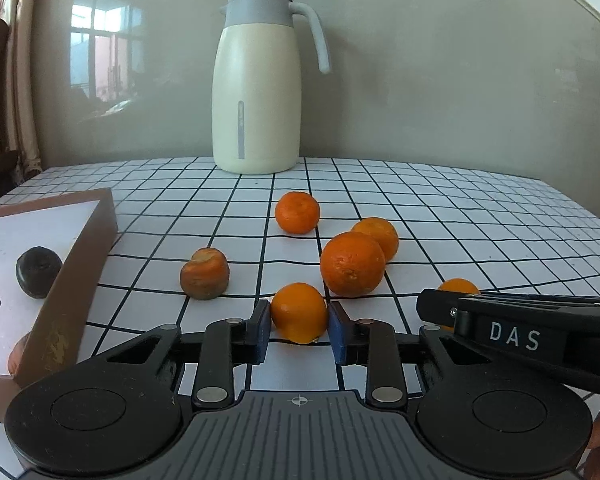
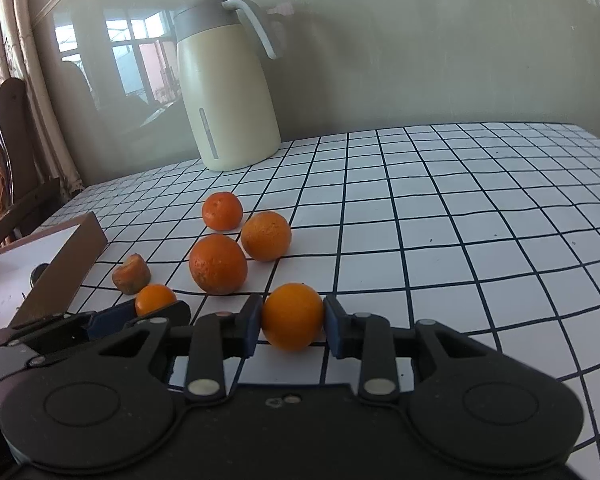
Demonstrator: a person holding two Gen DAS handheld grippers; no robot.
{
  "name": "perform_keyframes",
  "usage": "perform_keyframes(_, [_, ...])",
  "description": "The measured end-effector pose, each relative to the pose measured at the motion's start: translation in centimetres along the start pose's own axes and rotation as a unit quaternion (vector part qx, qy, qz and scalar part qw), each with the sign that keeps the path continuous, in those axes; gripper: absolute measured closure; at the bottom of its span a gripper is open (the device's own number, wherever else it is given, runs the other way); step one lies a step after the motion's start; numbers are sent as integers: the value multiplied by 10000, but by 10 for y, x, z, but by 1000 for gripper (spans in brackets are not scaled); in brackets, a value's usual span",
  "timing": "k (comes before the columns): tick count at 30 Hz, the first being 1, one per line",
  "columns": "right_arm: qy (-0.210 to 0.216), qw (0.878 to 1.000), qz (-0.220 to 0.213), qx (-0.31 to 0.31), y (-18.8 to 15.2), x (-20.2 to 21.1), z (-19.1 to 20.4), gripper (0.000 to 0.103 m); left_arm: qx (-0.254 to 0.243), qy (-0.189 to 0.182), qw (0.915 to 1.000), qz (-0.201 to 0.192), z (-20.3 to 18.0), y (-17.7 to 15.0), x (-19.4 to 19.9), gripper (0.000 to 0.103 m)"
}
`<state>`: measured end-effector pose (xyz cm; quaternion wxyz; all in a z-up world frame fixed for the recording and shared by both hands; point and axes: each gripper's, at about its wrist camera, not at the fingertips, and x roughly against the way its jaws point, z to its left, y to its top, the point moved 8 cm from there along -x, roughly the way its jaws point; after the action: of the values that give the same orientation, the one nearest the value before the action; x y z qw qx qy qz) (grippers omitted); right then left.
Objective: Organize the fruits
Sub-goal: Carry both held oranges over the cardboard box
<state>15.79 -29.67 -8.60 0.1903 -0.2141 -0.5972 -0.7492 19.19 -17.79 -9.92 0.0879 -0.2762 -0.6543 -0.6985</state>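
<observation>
Orange fruit clamped in both tongs: left tongs (image 1: pixel 299 326) gripping one orange (image 1: pixel 299 312), right tongs (image 2: pixel 293 326) another (image 2: pixel 293 316). Lower left, box (image 1: pixel 80 272) holding little; four loose on table (image 1: pixel 460 232).

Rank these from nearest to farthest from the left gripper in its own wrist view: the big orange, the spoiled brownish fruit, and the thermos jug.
1. Spoiled brownish fruit, ahead left; big orange, ahead right: too close to call.
2. Thermos jug, at the table's far edge.
</observation>
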Motion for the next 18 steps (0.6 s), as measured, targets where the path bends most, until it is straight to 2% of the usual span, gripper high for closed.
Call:
perform_keyframes(10, [0,9999,11,106,-5,11,-1,80,-141,0,9999,-41,9,-1,19,73])
perform_keyframes(18, [161,9995,25,284,-13,30,10,79,-187,-67,9998,-39,21,-5,41,73])
